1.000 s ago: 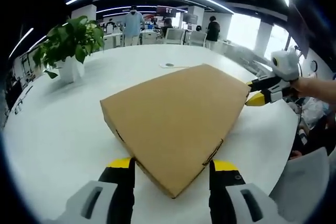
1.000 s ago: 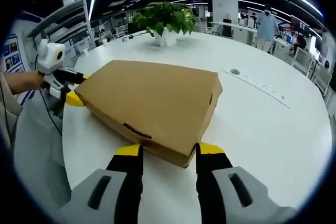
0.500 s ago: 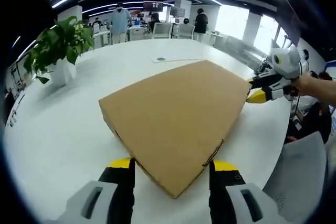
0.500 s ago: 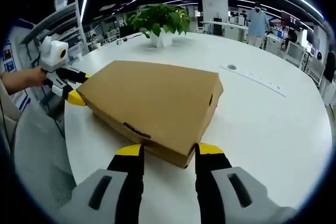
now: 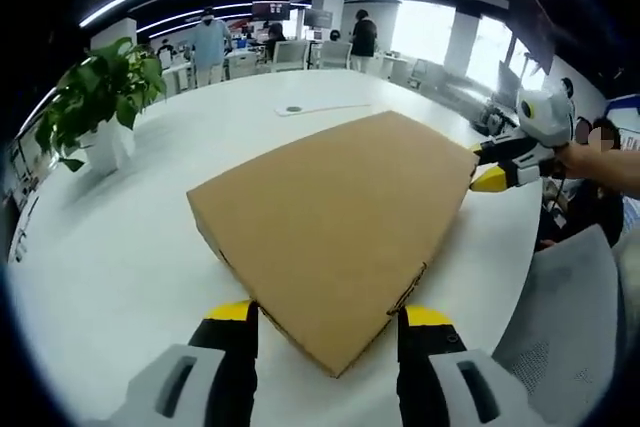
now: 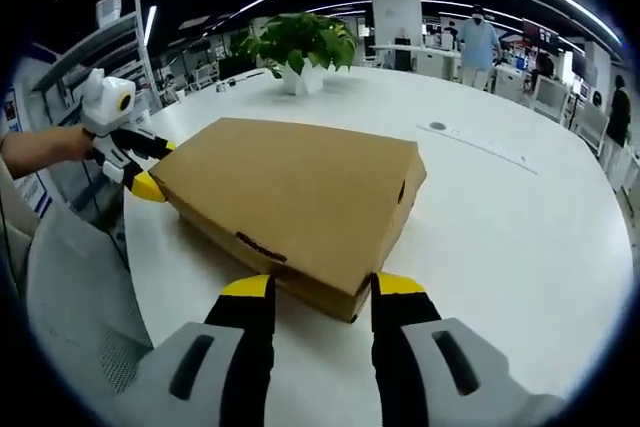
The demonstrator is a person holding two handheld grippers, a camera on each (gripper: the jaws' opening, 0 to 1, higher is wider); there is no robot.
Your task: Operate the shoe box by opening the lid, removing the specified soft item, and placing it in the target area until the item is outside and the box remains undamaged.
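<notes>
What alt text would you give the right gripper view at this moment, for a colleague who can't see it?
A closed brown cardboard shoe box lies flat on a white round table, one corner sitting between the open jaws of the right hand-held gripper. The left hand-held gripper meets the box's far left corner. A potted plant stands behind it.

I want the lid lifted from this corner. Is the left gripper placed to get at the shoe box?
Probably yes: the left gripper has its jaws open on either side of the shoe box corner, with nothing between them. The right gripper brackets the opposite corner.
</notes>
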